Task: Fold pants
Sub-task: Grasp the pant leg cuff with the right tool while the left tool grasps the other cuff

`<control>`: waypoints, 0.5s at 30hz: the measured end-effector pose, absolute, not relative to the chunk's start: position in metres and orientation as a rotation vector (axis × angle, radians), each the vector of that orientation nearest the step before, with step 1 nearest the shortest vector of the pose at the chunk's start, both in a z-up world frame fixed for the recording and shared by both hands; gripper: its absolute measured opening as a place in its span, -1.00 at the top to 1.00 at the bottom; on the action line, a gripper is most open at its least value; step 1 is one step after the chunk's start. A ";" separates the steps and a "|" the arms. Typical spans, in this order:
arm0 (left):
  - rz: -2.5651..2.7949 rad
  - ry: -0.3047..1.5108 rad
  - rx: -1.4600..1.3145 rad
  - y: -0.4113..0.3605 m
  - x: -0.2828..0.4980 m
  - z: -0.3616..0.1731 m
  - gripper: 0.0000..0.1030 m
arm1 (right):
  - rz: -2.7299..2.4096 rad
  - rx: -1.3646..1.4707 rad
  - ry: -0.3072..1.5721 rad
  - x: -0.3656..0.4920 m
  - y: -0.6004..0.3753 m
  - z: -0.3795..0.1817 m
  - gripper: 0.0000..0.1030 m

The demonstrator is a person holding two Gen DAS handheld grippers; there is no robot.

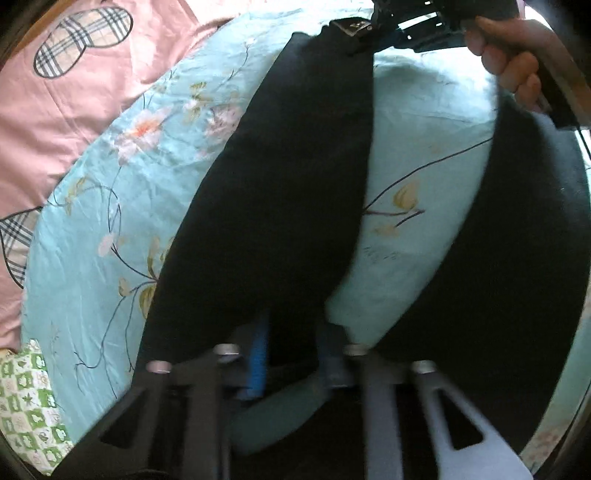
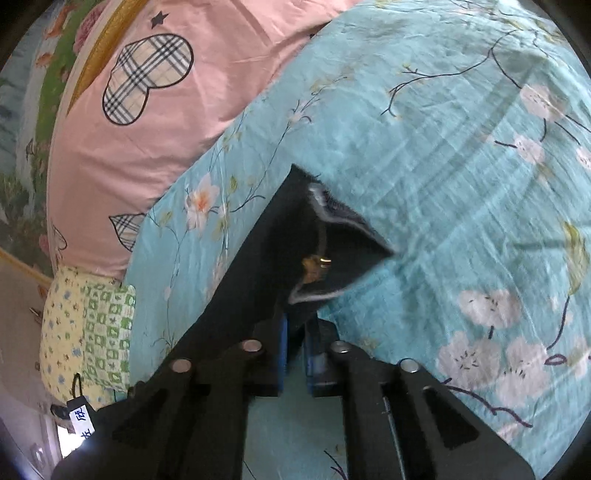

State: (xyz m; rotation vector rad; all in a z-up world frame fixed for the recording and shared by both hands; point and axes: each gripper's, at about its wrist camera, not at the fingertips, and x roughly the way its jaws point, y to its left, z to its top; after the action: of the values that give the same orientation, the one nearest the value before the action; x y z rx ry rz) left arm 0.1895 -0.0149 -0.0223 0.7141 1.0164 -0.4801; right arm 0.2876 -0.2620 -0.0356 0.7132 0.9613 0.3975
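Observation:
Dark navy pants hang stretched above a teal floral bed cover. In the left wrist view one leg runs from my left gripper up to my right gripper at the top; the other leg hangs at the right. My left gripper is shut on the fabric near the crotch. In the right wrist view my right gripper is shut on the waistband end of the pants, where the open fly and a brass button show.
A pink quilt with plaid hearts lies beyond the teal cover; it also shows in the right wrist view. A green-and-white patterned pillow sits at the bed's edge. A person's hand holds the right gripper.

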 end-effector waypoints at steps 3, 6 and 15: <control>-0.474 0.990 0.708 -0.017 0.179 -0.014 0.89 | 0.417 0.682 0.908 0.274 -0.265 -0.022 0.87; -0.465 0.954 0.653 -0.014 0.167 0.003 0.90 | 0.436 0.679 0.869 0.258 -0.272 -0.005 0.87; -0.491 0.846 0.499 0.002 0.121 0.060 0.90 | 0.456 0.659 0.805 0.195 -0.301 0.035 0.87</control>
State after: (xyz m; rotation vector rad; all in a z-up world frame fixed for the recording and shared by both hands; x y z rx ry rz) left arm 0.1213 0.0023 0.0599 0.4993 0.8459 -0.4909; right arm 0.1954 -0.3011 0.0345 0.6585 0.8046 0.4565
